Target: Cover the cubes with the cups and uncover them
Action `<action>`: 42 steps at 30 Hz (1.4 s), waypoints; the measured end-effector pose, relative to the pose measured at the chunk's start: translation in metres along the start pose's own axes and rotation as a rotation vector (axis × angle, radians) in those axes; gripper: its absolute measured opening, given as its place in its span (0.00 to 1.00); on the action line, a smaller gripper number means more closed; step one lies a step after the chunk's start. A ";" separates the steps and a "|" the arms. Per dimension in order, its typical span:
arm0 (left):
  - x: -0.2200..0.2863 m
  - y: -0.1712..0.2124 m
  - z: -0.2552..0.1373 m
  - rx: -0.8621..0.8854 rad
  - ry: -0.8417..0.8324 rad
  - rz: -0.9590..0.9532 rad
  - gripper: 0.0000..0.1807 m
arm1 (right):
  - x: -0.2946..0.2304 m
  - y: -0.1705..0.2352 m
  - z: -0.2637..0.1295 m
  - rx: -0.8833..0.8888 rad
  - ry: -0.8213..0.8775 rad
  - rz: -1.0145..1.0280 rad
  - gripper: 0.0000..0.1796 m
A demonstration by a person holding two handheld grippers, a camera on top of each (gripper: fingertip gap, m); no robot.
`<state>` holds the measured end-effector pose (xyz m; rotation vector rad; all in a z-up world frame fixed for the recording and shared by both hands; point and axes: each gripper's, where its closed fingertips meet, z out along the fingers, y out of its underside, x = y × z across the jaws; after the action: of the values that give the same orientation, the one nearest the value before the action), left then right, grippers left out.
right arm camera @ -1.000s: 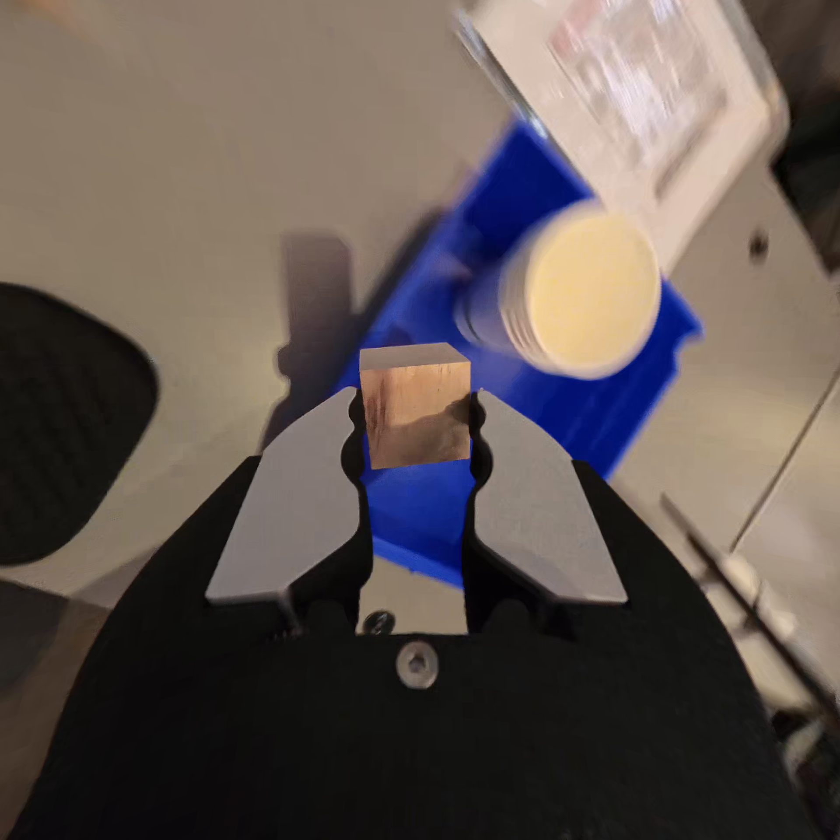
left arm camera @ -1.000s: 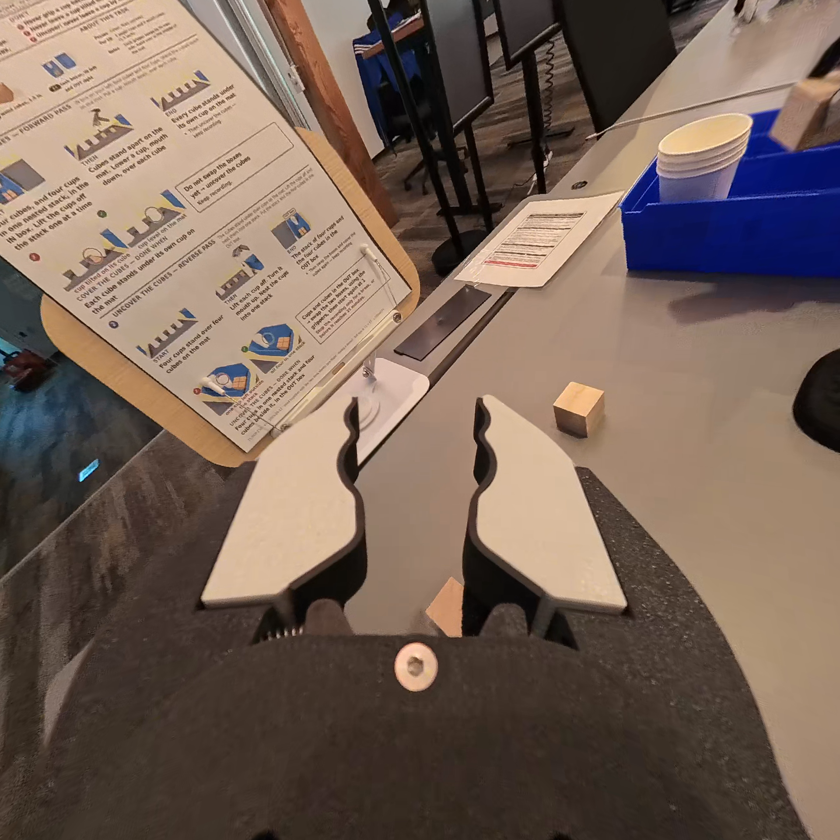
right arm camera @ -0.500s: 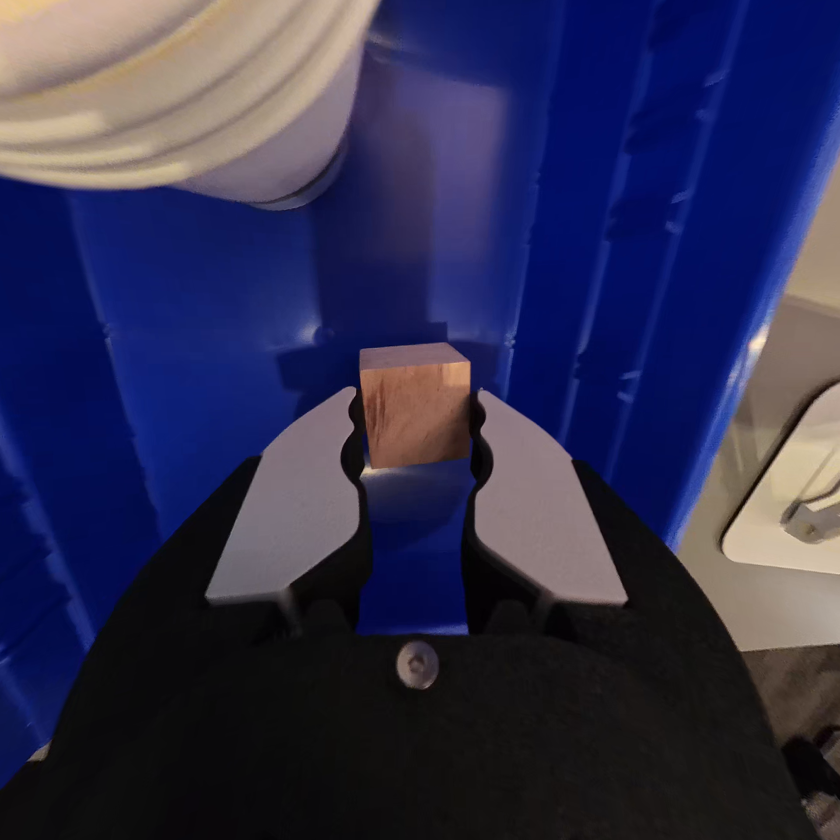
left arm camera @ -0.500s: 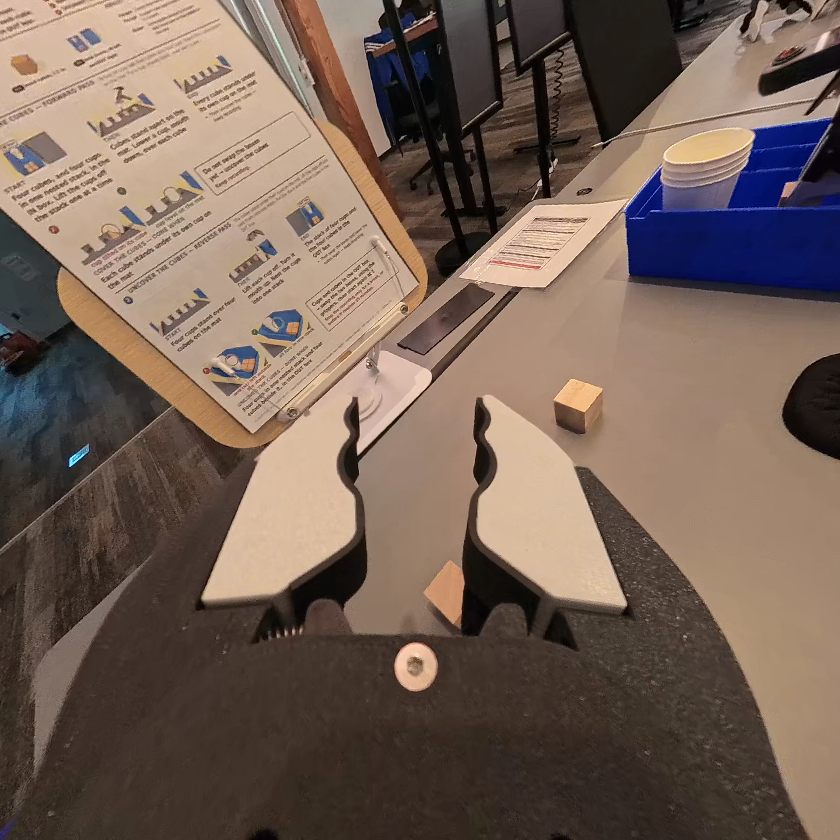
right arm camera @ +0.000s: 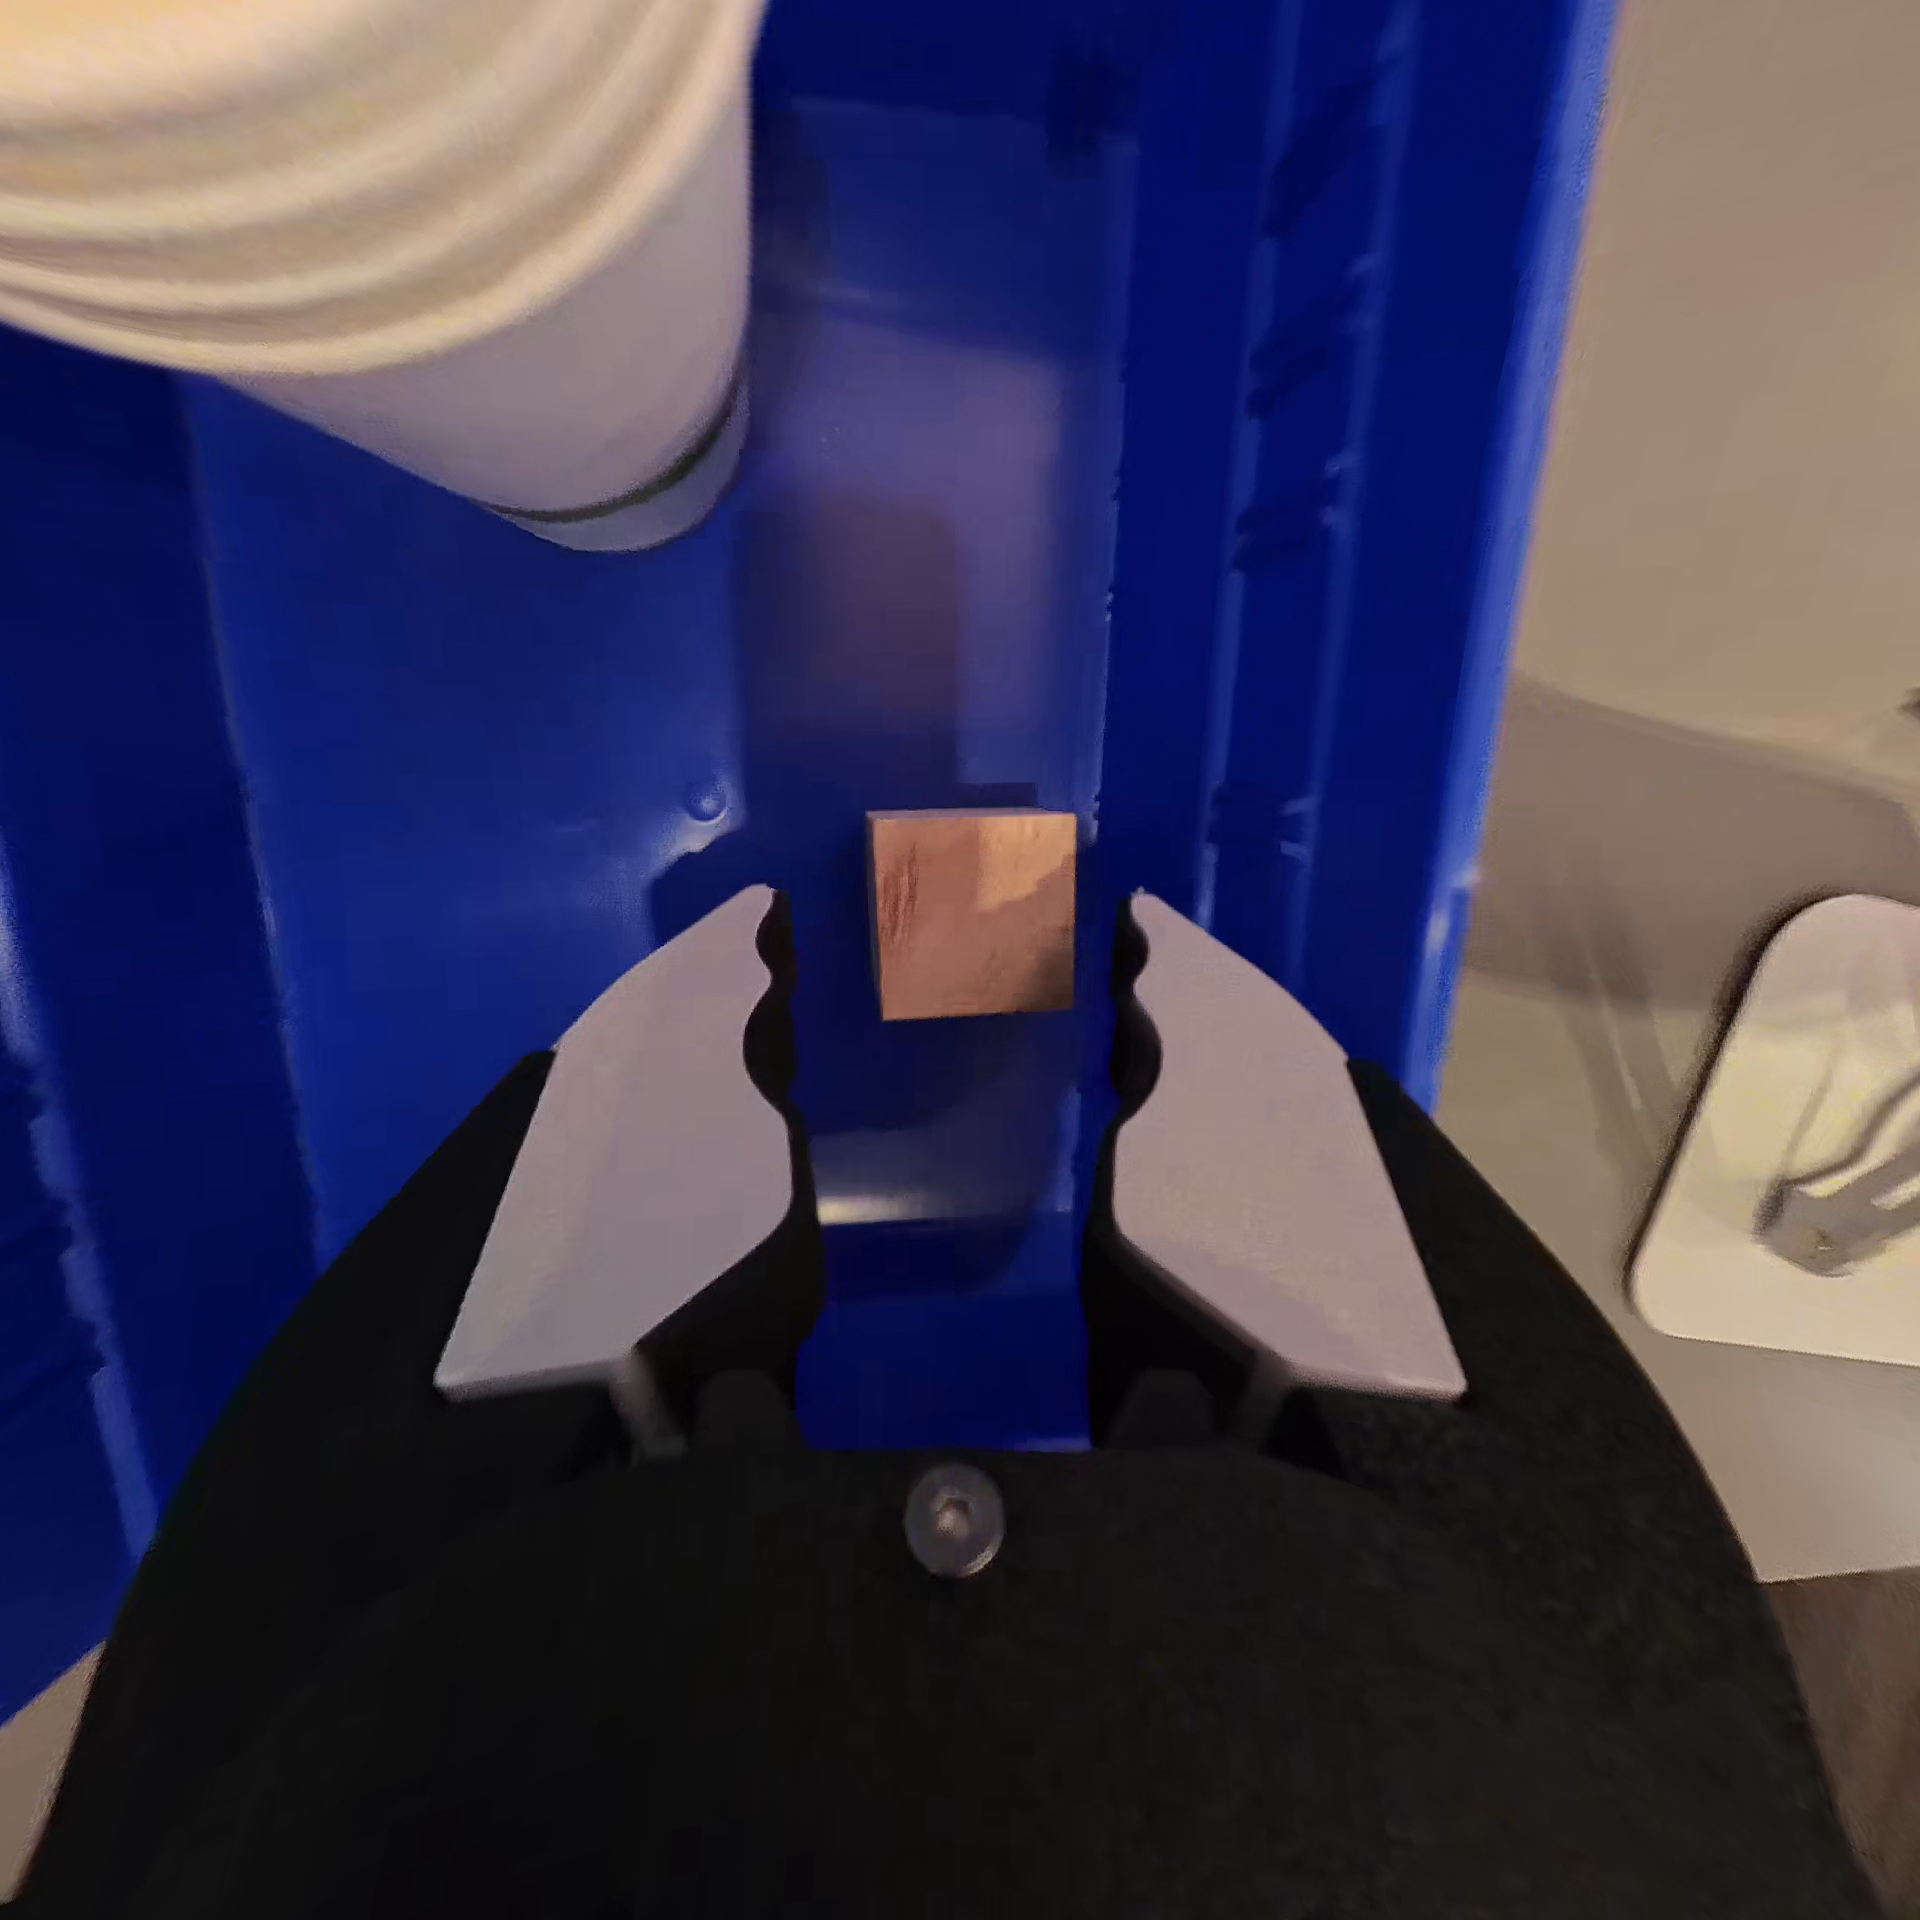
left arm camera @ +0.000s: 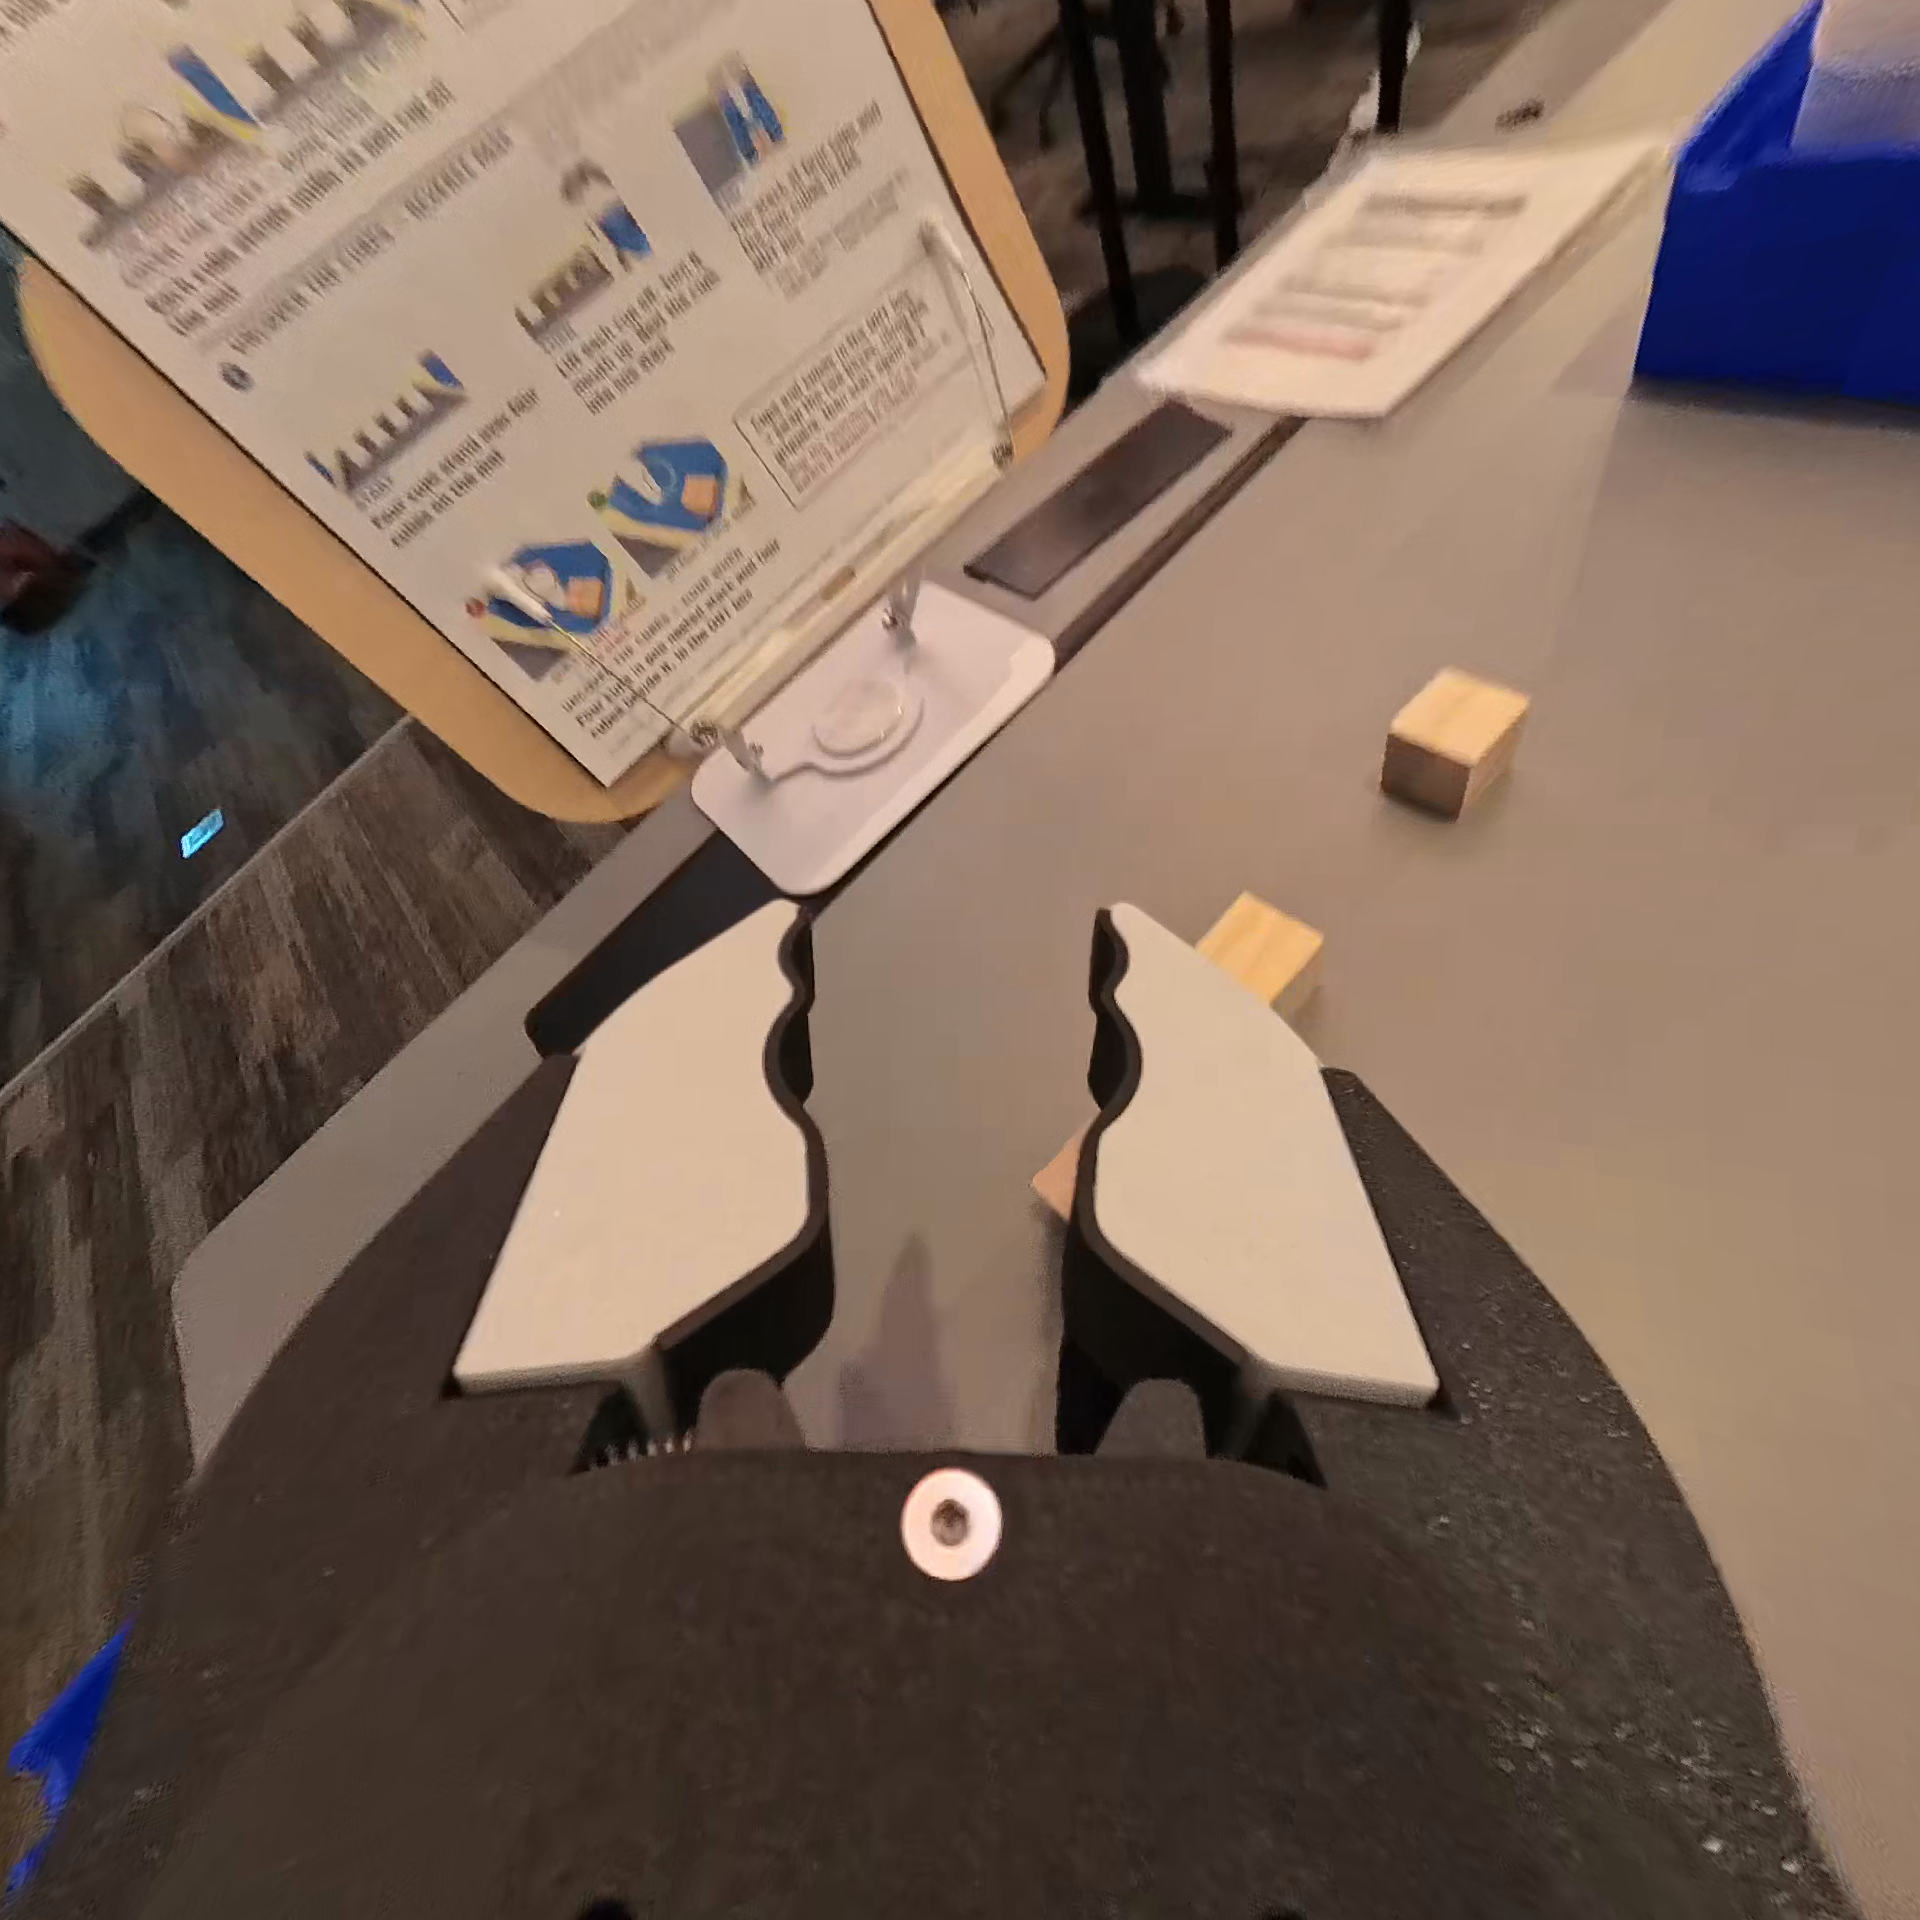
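Note:
In the right wrist view my right gripper (right arm camera: 951,925) is open above the floor of the blue bin (right arm camera: 468,831). A wooden cube (right arm camera: 975,914) lies on the bin floor between the fingertips, with a gap on each side. A stack of white paper cups (right arm camera: 395,239) stands in the bin at the upper left. In the left wrist view my left gripper (left arm camera: 948,940) is open and empty over the grey table (left arm camera: 1558,1039). One wooden cube (left arm camera: 1262,951) lies partly hidden under the right finger. Another cube (left arm camera: 1452,743) lies farther off to the right.
An instruction sheet on a wooden board (left arm camera: 499,343) stands on a white base (left arm camera: 883,727) at the table's left edge. A printed paper (left arm camera: 1392,281) lies farther back. The blue bin's corner (left arm camera: 1787,239) shows at the upper right. The white base also shows in the right wrist view (right arm camera: 1766,1143).
My right gripper has opened and let go of the cube, which now rests on the bin floor. My left gripper has moved forward and down, and the near cube now lies under its right finger.

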<state>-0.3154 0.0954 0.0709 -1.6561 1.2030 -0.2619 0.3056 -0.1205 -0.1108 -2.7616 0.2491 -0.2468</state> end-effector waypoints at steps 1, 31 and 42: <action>0.003 0.010 0.003 -0.032 0.029 0.051 0.26 | 0.000 -0.005 -0.013 0.039 0.020 -0.021 0.33; 0.062 0.163 0.089 -0.642 0.379 0.458 0.35 | -0.421 -0.108 -0.022 0.294 -0.505 -1.273 0.38; 0.059 0.180 0.102 -0.639 0.413 0.413 0.31 | -0.426 -0.104 0.001 0.222 -0.531 -1.271 0.27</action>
<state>-0.3235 0.1136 -0.1433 -1.8774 2.0644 0.0587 -0.0920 0.0622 -0.1335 -2.2363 -1.5497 0.1630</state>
